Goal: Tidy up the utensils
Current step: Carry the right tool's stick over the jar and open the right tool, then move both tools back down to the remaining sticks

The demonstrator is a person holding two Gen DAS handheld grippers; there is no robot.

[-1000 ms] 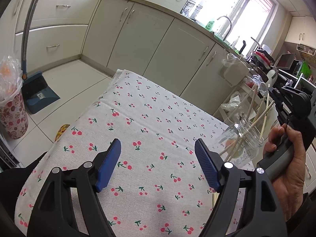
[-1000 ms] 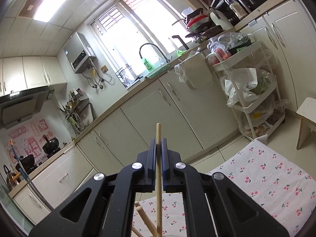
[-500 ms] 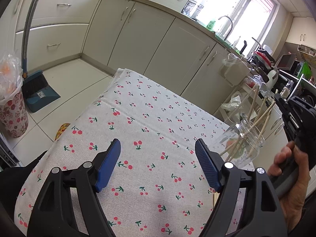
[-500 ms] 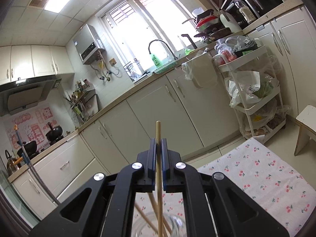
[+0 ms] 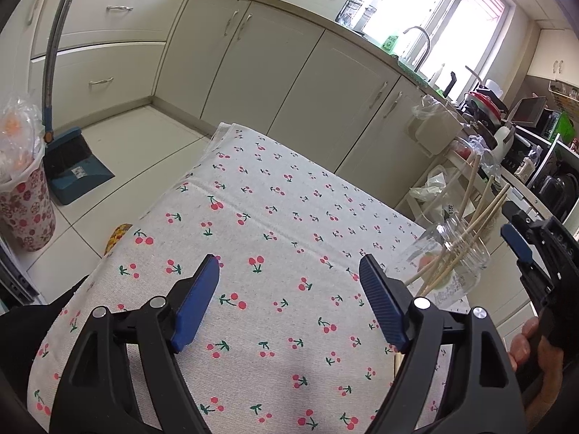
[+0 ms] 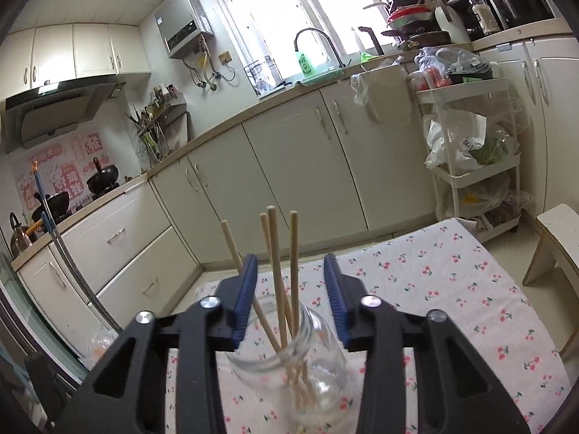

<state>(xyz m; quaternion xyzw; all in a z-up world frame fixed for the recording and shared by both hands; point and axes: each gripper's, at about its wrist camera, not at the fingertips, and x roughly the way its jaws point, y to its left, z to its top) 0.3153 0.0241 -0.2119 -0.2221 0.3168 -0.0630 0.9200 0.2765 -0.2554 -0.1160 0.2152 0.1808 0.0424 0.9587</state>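
**Chopstick let go over the jar**

Our right gripper is opening; its blue pads stand apart on either side of the chopsticks and press on none of them, so nothing is gripped there. The sticks rise between the jaws and lean slightly, their long axes close to upright, with their lower ends down inside the glass jar. The jar sits directly below and just ahead of this gripper on the cherry-print tablecloth.

Our left gripper is spread wide and empty over a bare stretch of the cloth. From its view the jar lies off to the right, near the table's edge, with the right gripper just beyond it.

We judge that the right hand is the nearer one and must back away without knocking the sticks. No loose utensil shows on the cloth in either view, though a pale stick-like sliver beside the left gripper's right finger is too hidden to name.
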